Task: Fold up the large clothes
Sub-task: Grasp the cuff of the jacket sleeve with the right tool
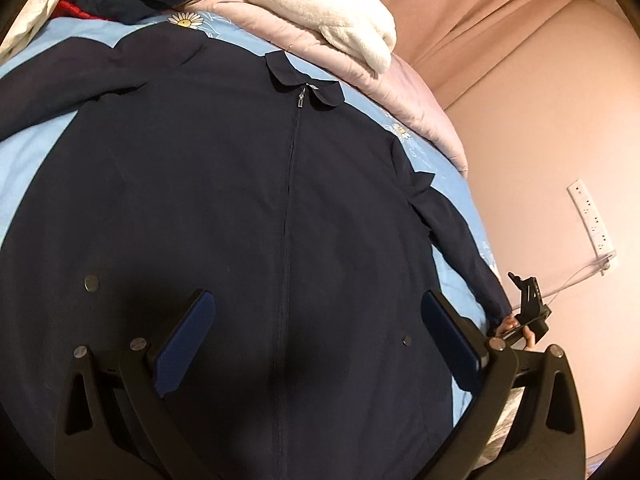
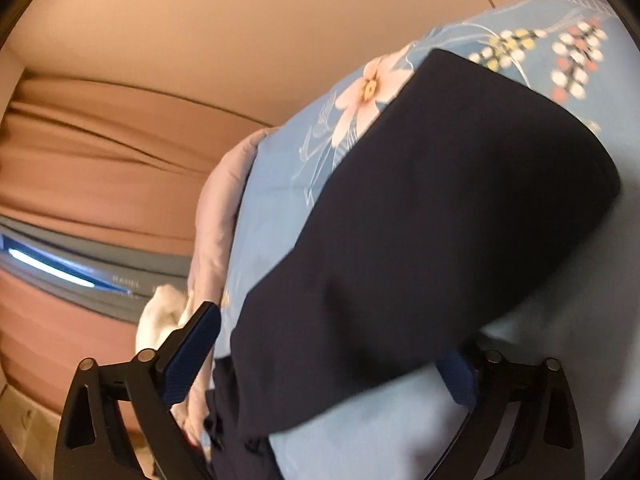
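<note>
So you had the navy jacket (image 1: 248,208) spread zipped-up on the blue bedsheet (image 1: 36,160), folding not started. Left gripper (image 1: 316,344) hovered released above the hem. Only the right wrist view showed your right gripper (image 2: 332,352) spread around the sleeve (image 2: 400,240), not clenched yet. Next, I'd guess: pinch and fold inward.

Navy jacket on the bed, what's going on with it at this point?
The navy jacket lies front-up and zipped on the blue floral sheet, not yet folded. The left gripper hovers open over its lower half, holding nothing. The right gripper is open at the end of the sleeve, with cloth lying between its fingers but not clamped. A white blanket and a pink quilt are piled beyond the collar.
</note>
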